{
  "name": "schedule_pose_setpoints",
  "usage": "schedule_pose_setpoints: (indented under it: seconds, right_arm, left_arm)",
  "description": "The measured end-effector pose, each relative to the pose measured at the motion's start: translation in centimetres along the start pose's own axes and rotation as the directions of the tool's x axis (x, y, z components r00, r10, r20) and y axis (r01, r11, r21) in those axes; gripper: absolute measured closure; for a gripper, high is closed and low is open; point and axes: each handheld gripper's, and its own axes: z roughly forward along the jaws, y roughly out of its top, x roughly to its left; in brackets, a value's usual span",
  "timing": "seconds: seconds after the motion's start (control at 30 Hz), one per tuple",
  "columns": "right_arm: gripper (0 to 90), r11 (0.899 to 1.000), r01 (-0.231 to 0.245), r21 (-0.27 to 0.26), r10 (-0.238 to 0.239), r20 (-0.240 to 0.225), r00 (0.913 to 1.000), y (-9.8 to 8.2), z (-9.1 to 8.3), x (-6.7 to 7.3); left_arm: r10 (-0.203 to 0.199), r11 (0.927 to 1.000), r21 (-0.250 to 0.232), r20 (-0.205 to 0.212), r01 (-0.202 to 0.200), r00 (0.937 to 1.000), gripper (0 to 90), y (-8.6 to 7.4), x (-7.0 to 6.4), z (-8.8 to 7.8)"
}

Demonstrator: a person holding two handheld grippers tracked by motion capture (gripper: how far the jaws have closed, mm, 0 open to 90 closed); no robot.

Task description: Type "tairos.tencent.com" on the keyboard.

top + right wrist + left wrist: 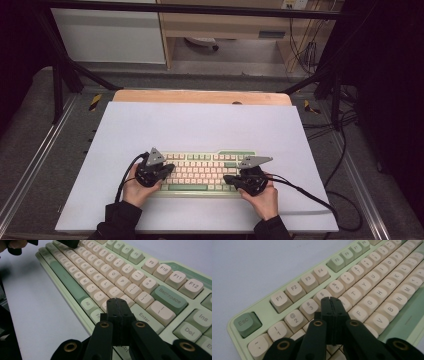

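A dim room with black frame bars and trailing cables surrounds the counter [150,125], which carries a pale sheet and, toward its near edge, a green-and-cream keyboard [202,172]. Both tongs hover over it, pressed together and pinching nothing: the left tongs [331,300] sit above the number row near the 3 and 4 keys, the right tongs [115,300] above the keys just left of Enter. The step in hand looks like typing with closed tips. The next move calls for a short, straight dip onto one key, centred so neighbours stay untouched. Nothing blocks either hand; the tight key spacing is the main hazard, and each cable [300,192] lies clear of the keys.
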Motion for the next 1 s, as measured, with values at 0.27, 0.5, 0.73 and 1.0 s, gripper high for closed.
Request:
schedule_pose_setpoints:
  seconds: [0.27,0.5,0.73,1.0]
  right_arm:
    - [90.0,1.000,0.002,-0.003,-0.002,-0.001,1.0000,0.0,0.0,0.0]
    - [90.0,1.000,0.001,-0.013,-0.001,-0.002,1.0000,0.1,-0.2,0.1]
    - [90.0,1.000,-0.008,-0.014,0.008,-0.005,1.0000,0.2,-0.2,0.2]
    - [90.0,1.000,0.002,-0.016,-0.002,-0.010,1.0000,0.7,0.4,0.8]
  left_arm:
    - [-0.006,0.9996,-0.026,0.014,0.007,0.9999,89.8,0.1,-0.1,-1.1]
    - [-0.001,0.9996,-0.027,0.028,0.002,0.9996,89.7,-0.1,-0.2,-1.9]
    - [-0.013,0.9992,-0.037,0.029,0.014,0.9995,89.7,-0.7,0.2,-2.7]
    - [-0.022,0.9987,-0.045,0.028,0.023,0.9994,89.7,-1.5,0.5,-3.6]
